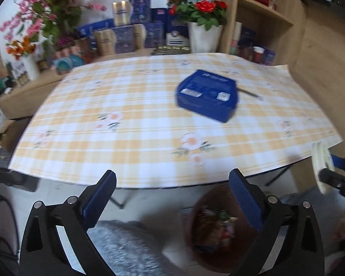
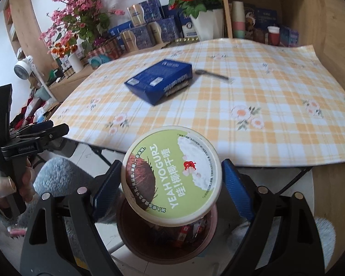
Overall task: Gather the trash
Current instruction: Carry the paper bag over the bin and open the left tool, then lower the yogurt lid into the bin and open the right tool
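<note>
Yogurt tub over the bin, box still on the desk

My right hand-held gripper (image 2: pixel 171 184) clamps the yogurt tub (image 2: pixel 171 176) by its sides, just off the desk's (image 2: pixel 276 115) near edge, above the brown bin (image 2: pixel 135 237) on the floor. My left hand-held gripper (image 1: pixel 172 195) gapes wide with nothing in it. A blue box (image 1: pixel 207 95) lies mid-desk with a spoon (image 2: pixel 211 74) just beside it.

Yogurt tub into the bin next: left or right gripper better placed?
Right. The right gripper already holds the yogurt tub directly above the brown bin. The left gripper is open and empty.
</note>
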The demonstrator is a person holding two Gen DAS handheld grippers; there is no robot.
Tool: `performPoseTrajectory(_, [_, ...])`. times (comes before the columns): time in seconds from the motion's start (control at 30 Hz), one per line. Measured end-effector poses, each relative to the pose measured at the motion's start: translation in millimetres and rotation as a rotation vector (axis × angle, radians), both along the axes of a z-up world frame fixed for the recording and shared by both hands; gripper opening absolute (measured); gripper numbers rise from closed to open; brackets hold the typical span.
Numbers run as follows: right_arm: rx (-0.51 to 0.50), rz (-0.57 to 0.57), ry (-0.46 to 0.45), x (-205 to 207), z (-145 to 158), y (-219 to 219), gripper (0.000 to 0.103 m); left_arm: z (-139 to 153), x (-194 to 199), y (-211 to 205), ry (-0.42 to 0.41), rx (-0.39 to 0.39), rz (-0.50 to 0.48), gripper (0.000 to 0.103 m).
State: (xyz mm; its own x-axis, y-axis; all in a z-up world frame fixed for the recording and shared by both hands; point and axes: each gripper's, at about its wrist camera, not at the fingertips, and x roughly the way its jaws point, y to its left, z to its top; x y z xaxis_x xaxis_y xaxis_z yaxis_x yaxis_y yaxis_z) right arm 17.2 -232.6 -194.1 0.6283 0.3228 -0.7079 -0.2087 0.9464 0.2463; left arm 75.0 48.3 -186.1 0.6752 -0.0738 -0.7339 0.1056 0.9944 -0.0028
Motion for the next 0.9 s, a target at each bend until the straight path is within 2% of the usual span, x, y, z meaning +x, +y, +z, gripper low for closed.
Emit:
performPoseTrajectory(0.07, [0.004,0.006,0.017,-2,-6,4,0.086,-7,-7,2,-0.013,0.045,0.035,0.097])
performPoseTrajectory(0.17, [0.007,0.020,0.049,-6,-15,12,0.086,-19,-20,5,-0.019,0.070,0.043,0.097])
performPoseTrajectory(0.27, [-0.016,0.034,0.072,-9,-24,19,0.086,-12,-35,2,-0.100,0.091,0.046,0.097])
performPoseTrajectory(0.33, [-0.019,0.034,0.092,-9,-30,20,0.086,-11,-41,1,-0.124,0.097,0.038,0.097])
performPoseTrajectory(0.53, [-0.018,0.038,0.135,-7,-42,24,0.086,-19,-28,6,-0.066,0.061,0.045,0.097])
performPoseTrajectory(0.73, [-0.033,0.060,0.158,-6,-49,30,0.086,-23,-23,10,-0.041,0.044,0.065,0.097])
performPoseTrajectory(0.9, [-0.032,0.075,0.178,-5,-53,33,0.087,-25,-18,23,-0.016,-0.011,0.109,0.097])
